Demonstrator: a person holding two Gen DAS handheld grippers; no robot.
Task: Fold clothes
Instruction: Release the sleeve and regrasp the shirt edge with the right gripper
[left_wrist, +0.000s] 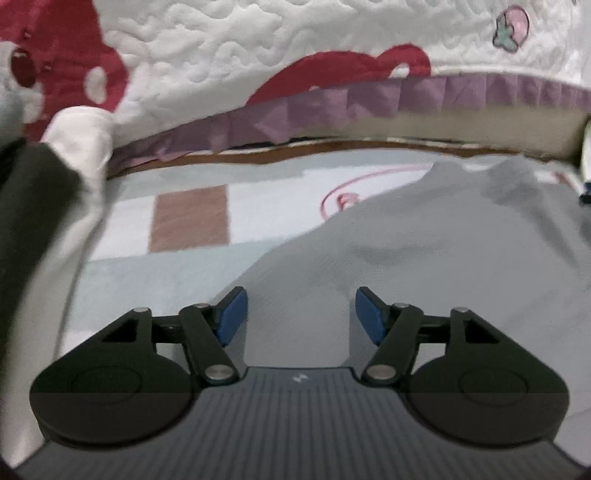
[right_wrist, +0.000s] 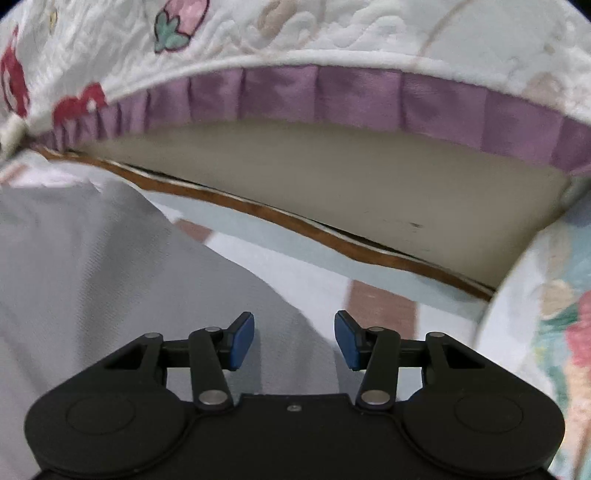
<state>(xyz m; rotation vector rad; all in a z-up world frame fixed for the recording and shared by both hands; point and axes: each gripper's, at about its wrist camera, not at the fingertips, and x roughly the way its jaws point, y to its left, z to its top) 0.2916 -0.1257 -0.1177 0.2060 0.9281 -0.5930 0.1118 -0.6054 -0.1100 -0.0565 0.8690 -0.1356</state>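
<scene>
A light grey garment (left_wrist: 424, 243) lies spread on a pale patchwork cover (left_wrist: 155, 266). My left gripper (left_wrist: 301, 314) is open and empty, low over the garment's left part, with blue pads (left_wrist: 232, 314) apart. In the right wrist view the same grey garment (right_wrist: 110, 266) fills the left and centre. My right gripper (right_wrist: 294, 339) is open and empty, over the garment's right edge, where it meets the cover (right_wrist: 295, 258).
A white quilted backrest cover with red patterns and a purple frill (left_wrist: 369, 99) stands behind, above a beige cushion edge (right_wrist: 332, 177). A black and white garment (left_wrist: 44, 206) hangs at the left. A floral cushion (right_wrist: 546, 325) rises at the right.
</scene>
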